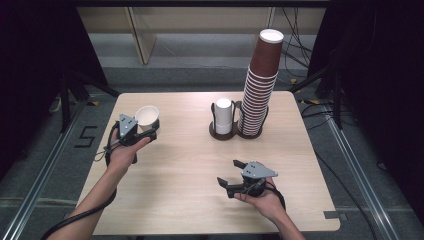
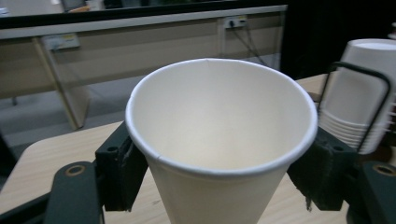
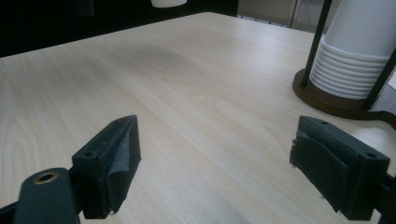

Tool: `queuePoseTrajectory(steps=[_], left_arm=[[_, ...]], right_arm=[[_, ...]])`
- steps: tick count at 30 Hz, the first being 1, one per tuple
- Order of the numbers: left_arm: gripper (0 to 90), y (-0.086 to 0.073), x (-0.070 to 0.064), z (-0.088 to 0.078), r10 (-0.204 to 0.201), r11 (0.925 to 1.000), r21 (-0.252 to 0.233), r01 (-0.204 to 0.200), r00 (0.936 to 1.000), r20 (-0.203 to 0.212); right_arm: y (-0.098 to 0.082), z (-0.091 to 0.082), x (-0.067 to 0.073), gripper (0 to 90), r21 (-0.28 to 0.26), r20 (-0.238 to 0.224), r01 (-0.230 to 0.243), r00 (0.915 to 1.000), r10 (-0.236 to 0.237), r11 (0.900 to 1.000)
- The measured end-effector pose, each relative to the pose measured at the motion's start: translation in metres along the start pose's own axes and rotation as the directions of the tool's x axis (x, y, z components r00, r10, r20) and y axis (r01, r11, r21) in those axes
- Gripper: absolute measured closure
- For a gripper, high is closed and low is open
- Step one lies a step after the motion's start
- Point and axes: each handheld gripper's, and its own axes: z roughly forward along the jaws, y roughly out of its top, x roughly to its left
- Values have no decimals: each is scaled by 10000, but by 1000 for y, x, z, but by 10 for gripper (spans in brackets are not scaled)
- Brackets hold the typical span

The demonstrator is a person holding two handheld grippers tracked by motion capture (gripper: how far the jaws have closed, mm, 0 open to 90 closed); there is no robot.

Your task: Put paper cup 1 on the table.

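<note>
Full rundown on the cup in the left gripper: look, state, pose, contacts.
The white paper cup is a tapered cup with a rolled rim, plain and off-white inside and out, with a faint side seam. It looks empty and undented. It stands upright, mouth up, clamped between the black jaws of the left gripper, whose pads press its wall just below the rim on opposite sides. It sits over the table's near-left part, apart from the cup stacks in the holder. Whether its base touches the table cannot be told.
</note>
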Motion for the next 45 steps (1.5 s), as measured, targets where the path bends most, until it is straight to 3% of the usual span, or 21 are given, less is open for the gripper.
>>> queuePoseTrajectory(steps=[3, 4, 7, 8, 9, 12, 13, 14, 18, 19, 22, 23, 27, 33, 35, 40, 42, 44, 45], left_arm=[[266, -5, 8, 6, -149, 9996, 230, 161, 9986, -512], [266, -6, 12, 8, 9, 9997, 232, 5, 9980, -626], [266, -8, 17, 13, -116, 9992, 373, 150, 9959, -902], [266, -10, 18, 14, -318, 9983, 447, 367, 9940, -1045], [266, -11, 22, 16, -164, 9985, 495, 225, 9927, -1197], [266, -19, 28, 23, -229, 9960, 811, 366, 9862, -1639], [266, -21, 30, 25, -261, 9955, 858, 414, 9847, -1721], [266, -23, 31, 26, -291, 9951, 875, 456, 9832, -1804], [264, -30, 38, 31, -439, 9917, 1079, 697, 9734, -2251], [264, -31, 39, 33, -492, 9905, 1140, 773, 9716, -2315], [264, -35, 43, 36, -535, 9879, 1279, 882, 9660, -2529], [263, -36, 43, 37, -585, 9867, 1317, 955, 9636, -2610], [259, -38, 45, 40, -735, 9836, 1389, 1155, 9583, -2760], [240, -44, 46, 43, -606, 9816, 1583, 1070, 9600, -2734], [236, -45, 47, 43, -609, 9811, 1606, 1074, 9608, -2705], [227, -48, 48, 44, -639, 9784, 1722, 1147, 9591, -2756], [223, -48, 48, 44, -663, 9780, 1734, 1160, 9609, -2689], [215, -48, 48, 44, -660, 9777, 1754, 1158, 9614, -2670], [190, -48, 49, 44, -702, 9751, 1878, 1184, 9669, -2452]], right_arm=[[1, -1, 1, 160, 70, 18, -105, 9999, 105, 9999], [1, -1, -1, 160, -27, 67, 138, 9999, -137, 9999], [1, 0, -1, 160, -103, 122, 126, 9998, -125, 9999], [1, -1, 1, 160, -42, 81, -172, 9998, 172, 9998], [1, -1, 0, 160, -44, 109, -176, 9998, 177, 9998], [1, -2, -1, 160, 46, 66, -146, 9999, 146, 9999], [2, -2, 1, 160, 87, 50, -333, 9994, 332, 9994], [2, -1, -1, 160, -63, 42, 53, 10000, -53, 10000], [3, -2, 2, 161, 128, -131, -263, 9996, 265, 9996], [3, -1, 1, 162, -28, -33, -63, 10000, 63, 10000], [3, -2, 1, 164, 57, -47, -177, 9998, 177, 9998], [3, -2, -1, 165, 8, 84, 61, 9999, -61, 10000], [3, -2, -1, 166, 51, 53, 12, 10000, -12, 10000], [3, -2, 1, 168, 40, -47, -194, 9998, 195, 9998], [3, -1, -1, 168, -50, 24, -73, 10000, 73, 10000], [2, -1, 0, 168, -123, -74, -298, 9995, 298, 9995], [3, -1, 1, 168, -57, -214, -528, 9984, 526, 9986], [3, -2, 0, 168, -39, 19, -359, 9994, 359, 9993], [3, -3, 0, 167, -44, 63, -313, 9995, 313, 9995]])
